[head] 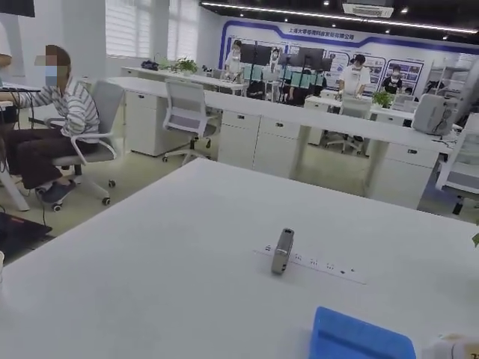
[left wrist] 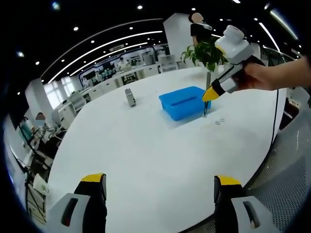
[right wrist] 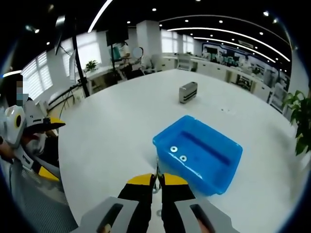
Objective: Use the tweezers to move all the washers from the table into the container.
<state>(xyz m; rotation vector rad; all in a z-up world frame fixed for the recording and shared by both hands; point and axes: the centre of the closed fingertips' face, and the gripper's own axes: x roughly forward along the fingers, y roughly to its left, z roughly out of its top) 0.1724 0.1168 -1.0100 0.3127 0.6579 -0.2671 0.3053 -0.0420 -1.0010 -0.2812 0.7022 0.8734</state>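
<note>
The right gripper has its jaws pressed together on the tweezers. The tweezers' tips come down to the table just short of the near wall of the blue container. Beyond the tips, inside the container, two washers lie side by side. In the left gripper view two loose washers rest on the table just beside the tweezer tips, outside the container. Farther past the container stands a small grey device. The left gripper has its jaws spread wide, nothing between them, well apart from the container.
</note>
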